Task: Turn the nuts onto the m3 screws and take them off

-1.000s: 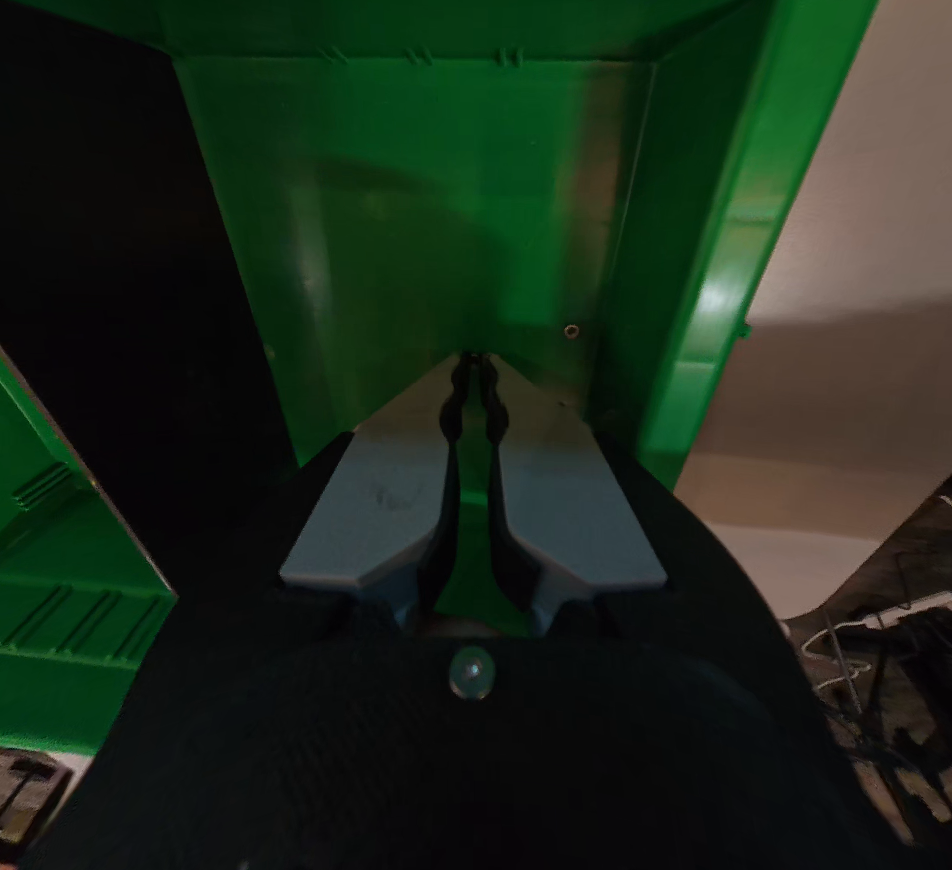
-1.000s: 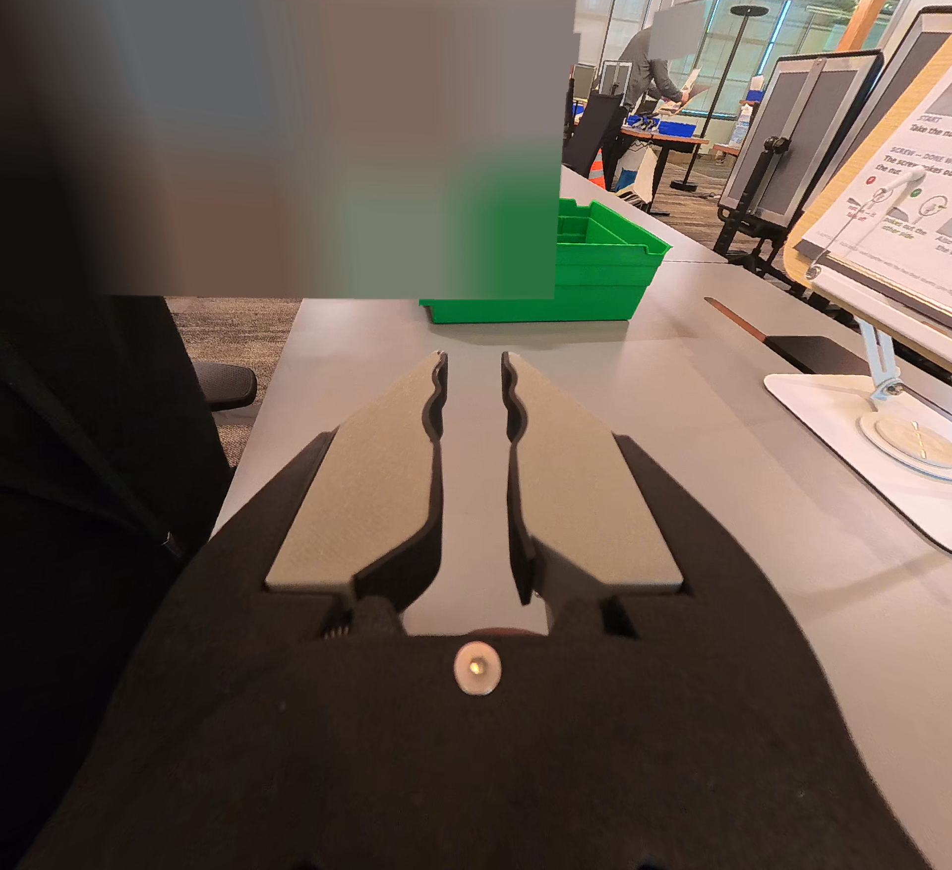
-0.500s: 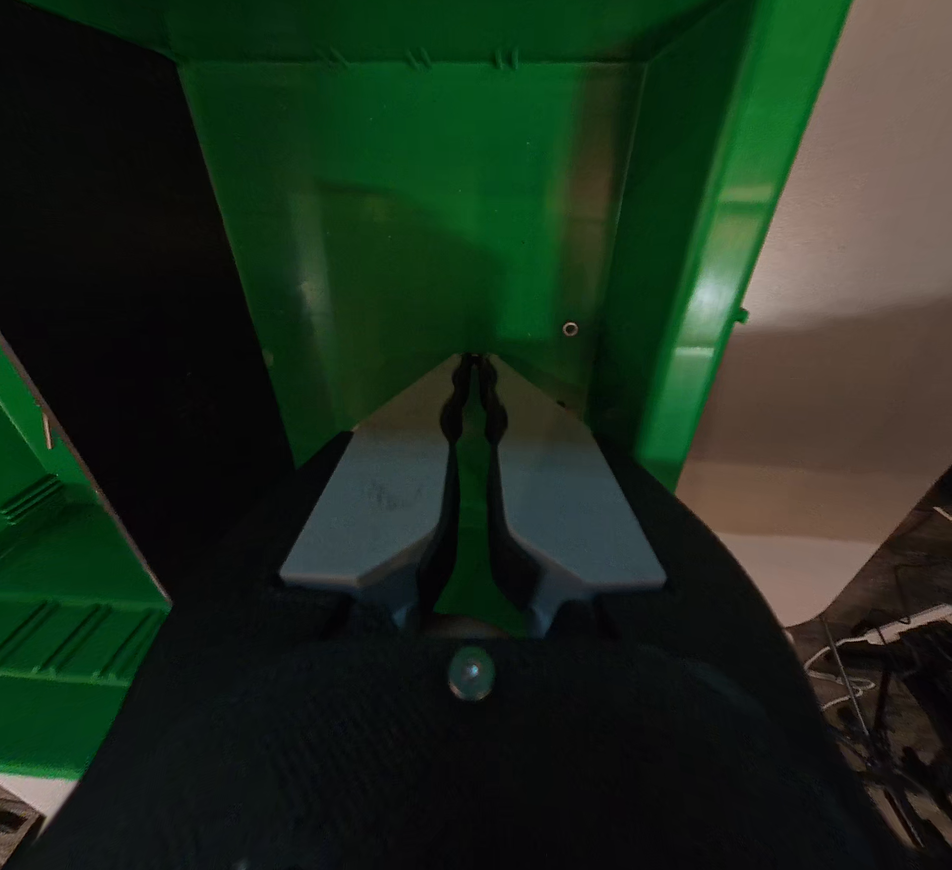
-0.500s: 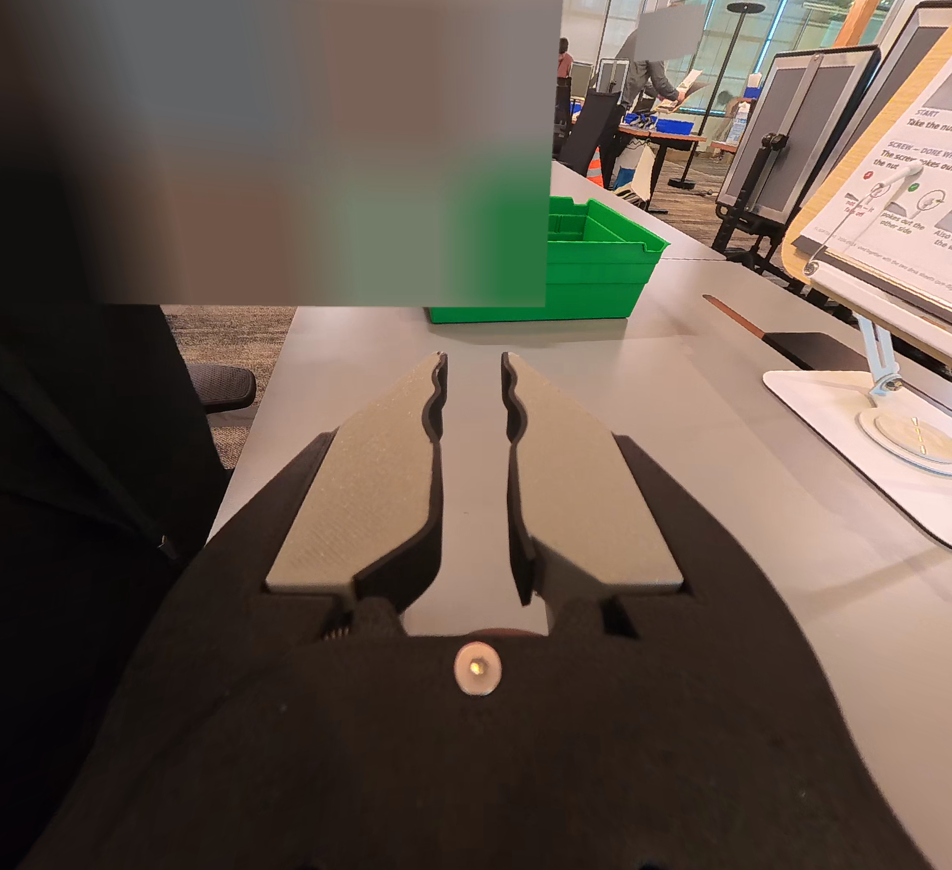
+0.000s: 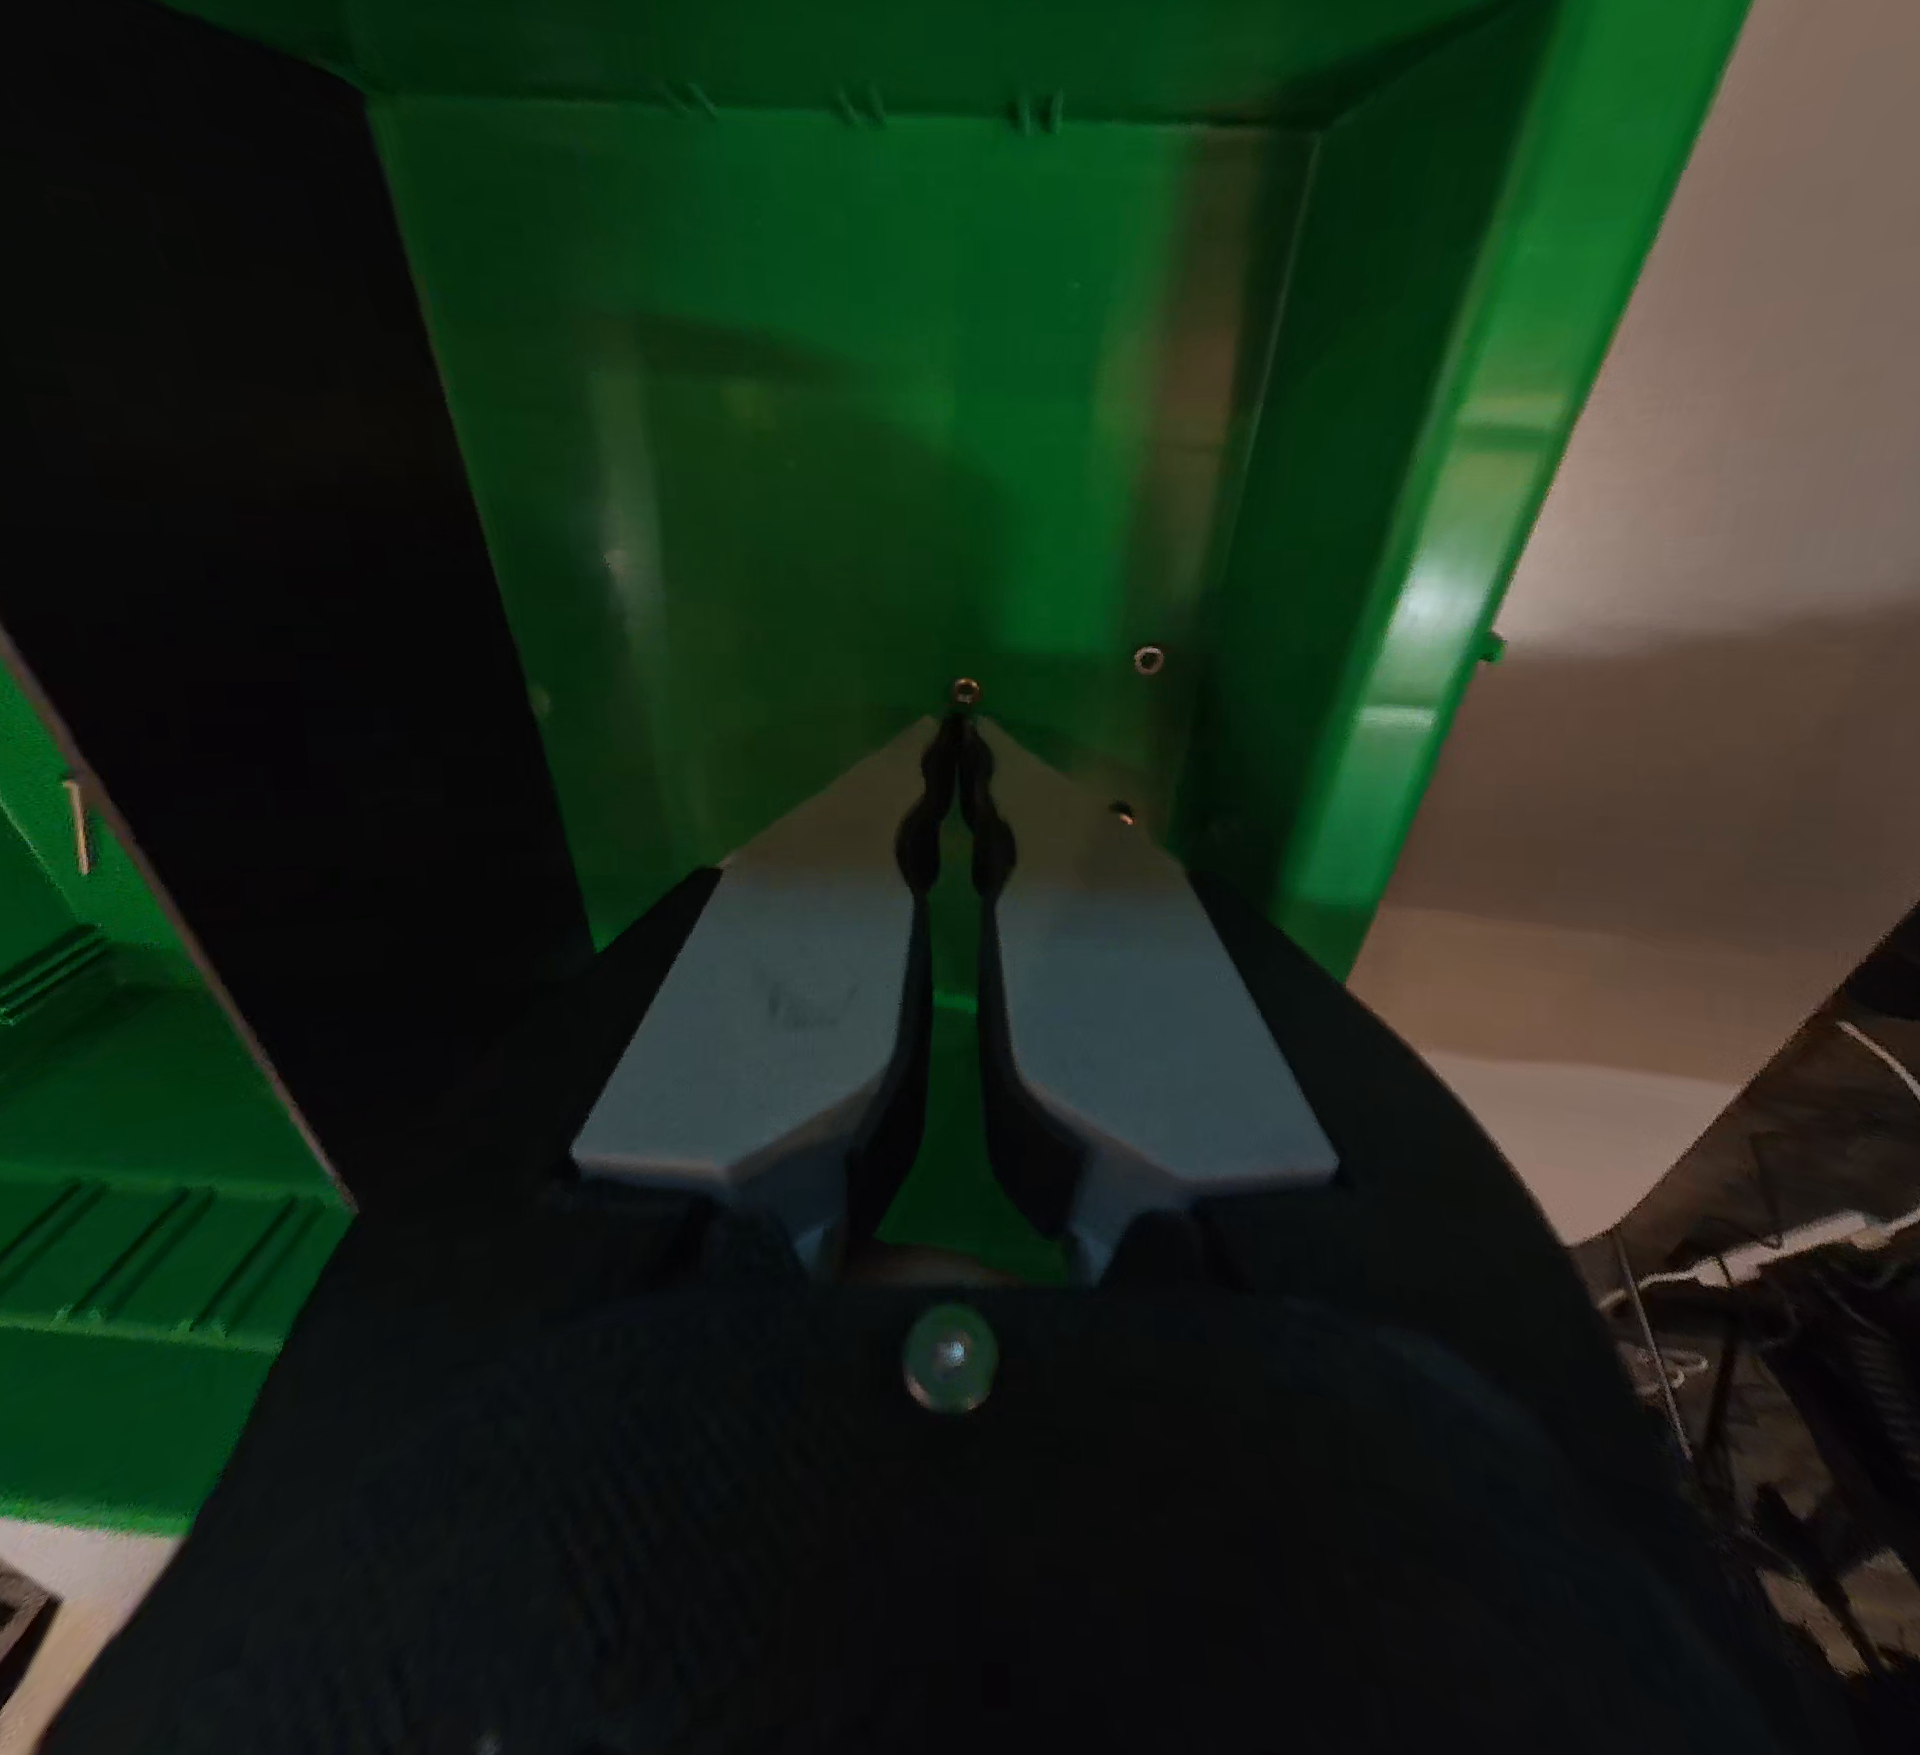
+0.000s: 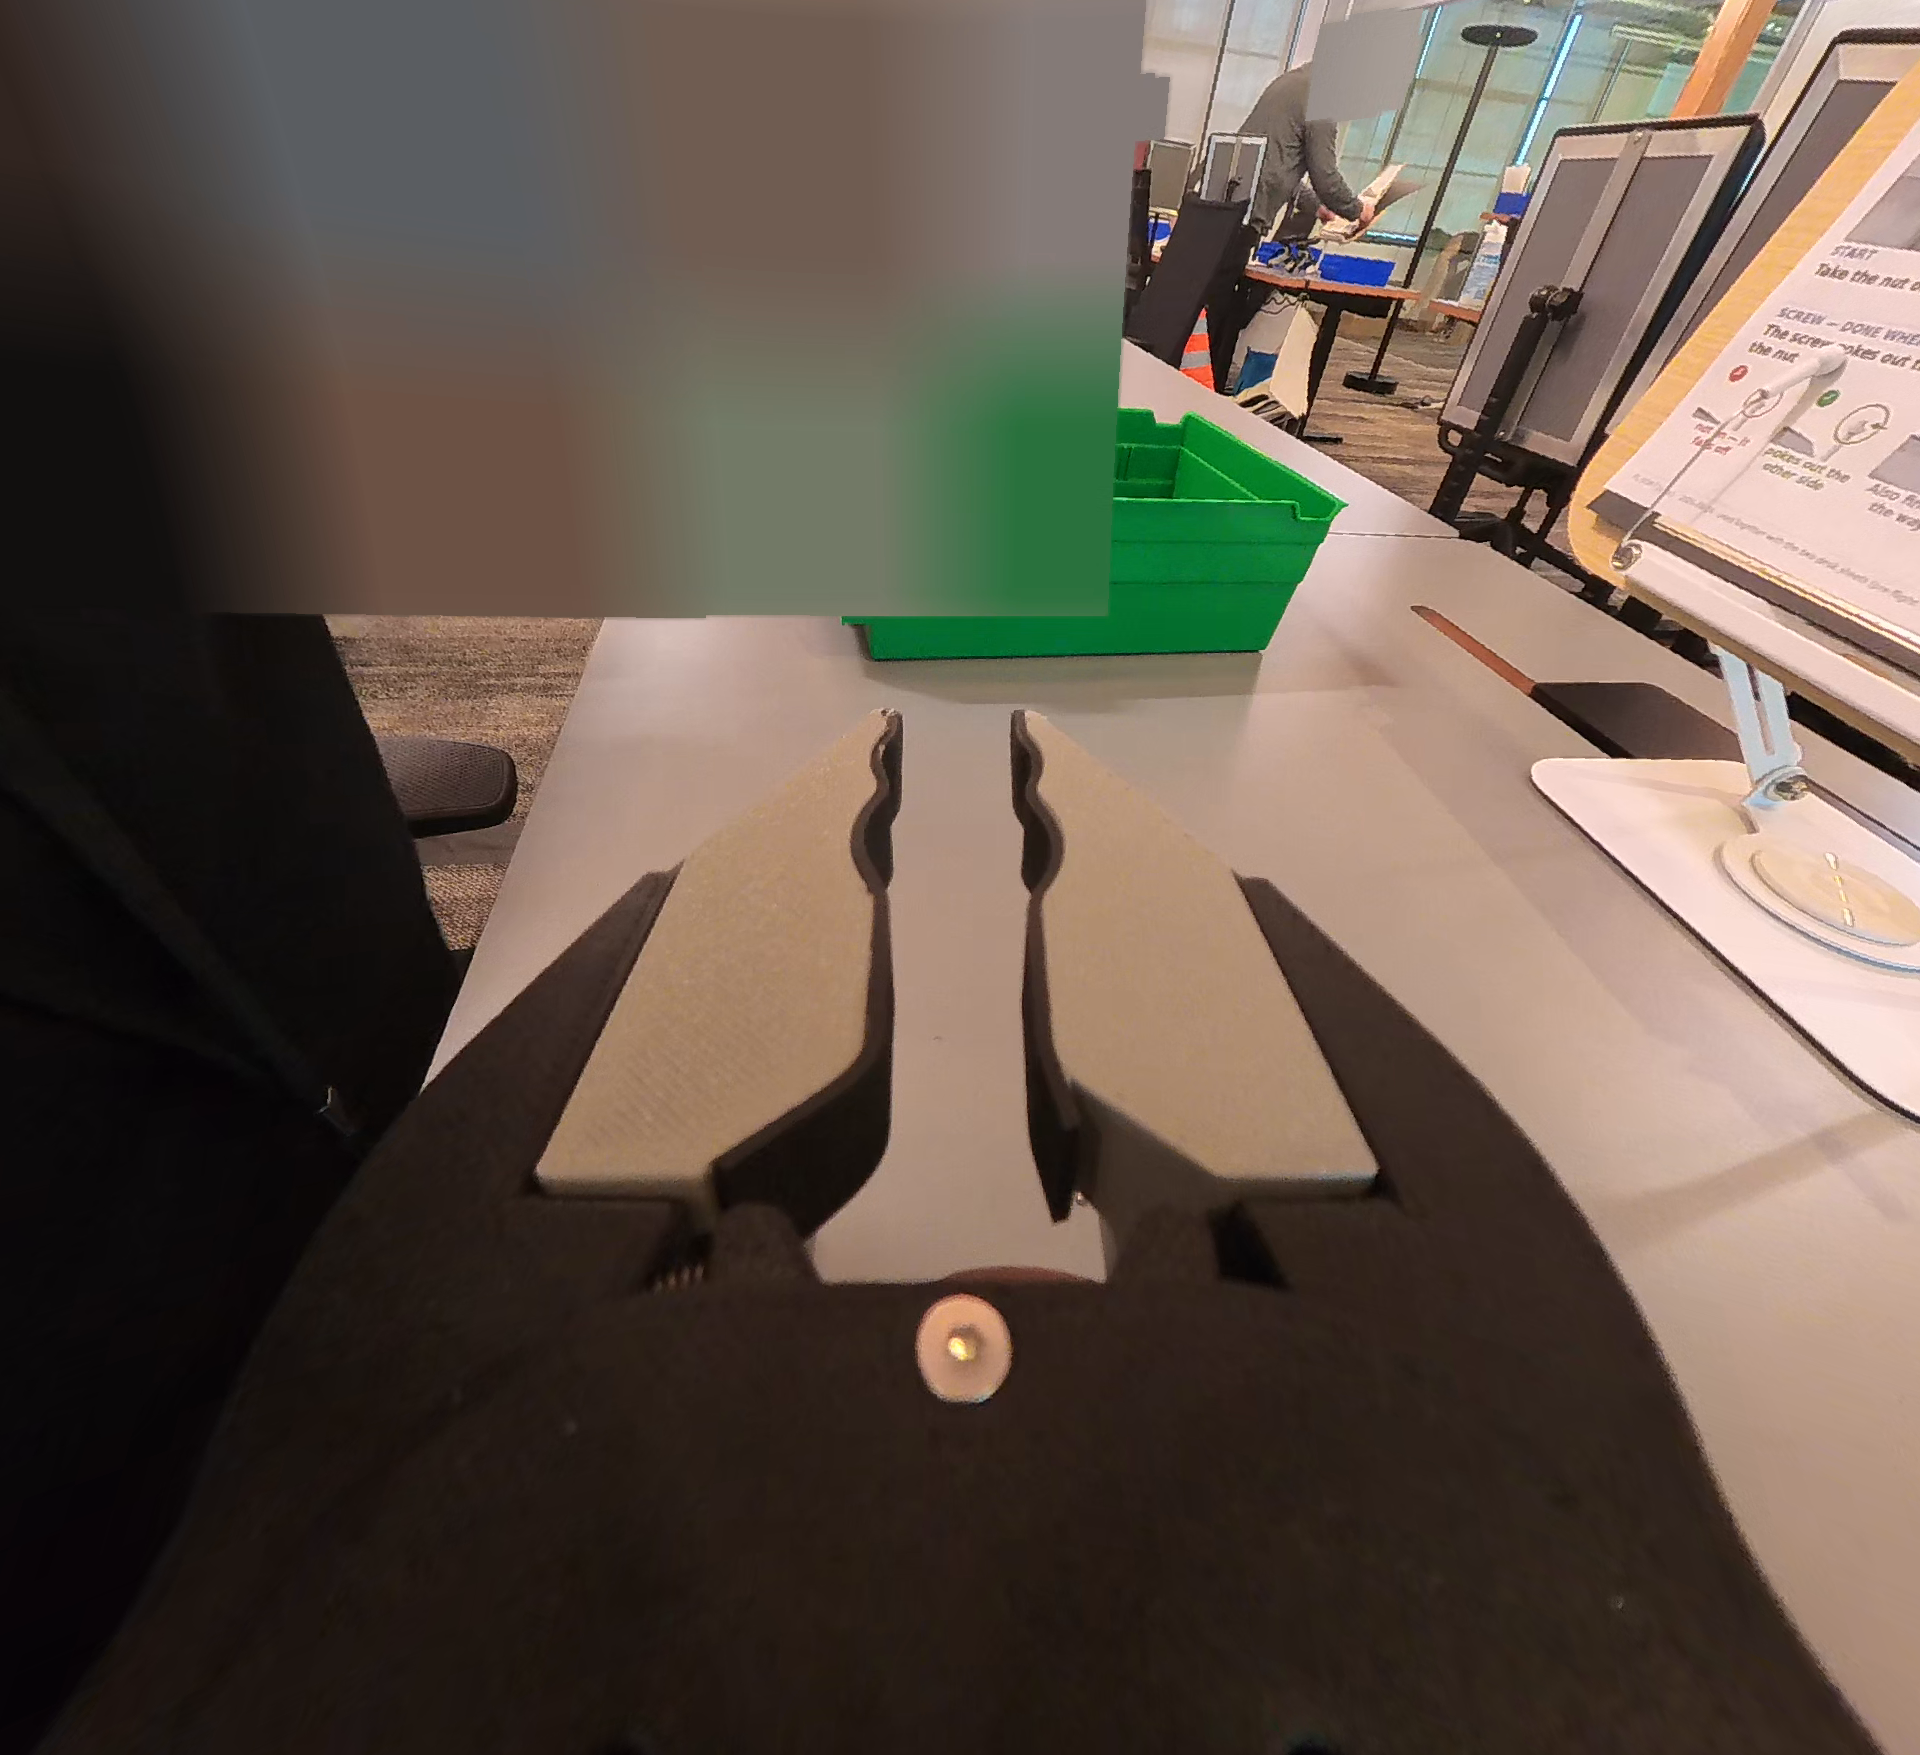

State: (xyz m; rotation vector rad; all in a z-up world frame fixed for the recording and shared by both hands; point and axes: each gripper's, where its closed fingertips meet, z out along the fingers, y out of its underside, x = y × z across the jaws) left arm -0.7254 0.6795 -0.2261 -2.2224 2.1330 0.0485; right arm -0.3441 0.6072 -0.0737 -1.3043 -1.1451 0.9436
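Note:
In the left wrist view my left gripper (image 5: 961,726) reaches down into a green bin (image 5: 1455,375), and its fingertips are shut together. A small nut (image 5: 967,689) lies on the bin floor just ahead of the tips; nothing shows between the pads. Two more nuts lie to the right, one farther off (image 5: 1147,660) and one beside my right finger (image 5: 1121,810). A thin screw (image 5: 78,832) lies in the neighbouring compartment at far left. In the right wrist view my right gripper (image 6: 956,731) is open and empty above the grey table (image 6: 1351,1030), well short of the green bin (image 6: 1195,593).
A document stand with a printed sheet (image 6: 1787,417) rises on a white base (image 6: 1662,874) at the right. A black pad (image 6: 1631,718) lies next to it. A person's dark clothing (image 6: 187,978) and a chair (image 6: 447,786) are at the left. The left gripper's tips are roughly 40 cm from the right gripper's.
My left pads closed fully, and a nut now shows just ahead of the tips where none showed before. The right gripper stays open and still.

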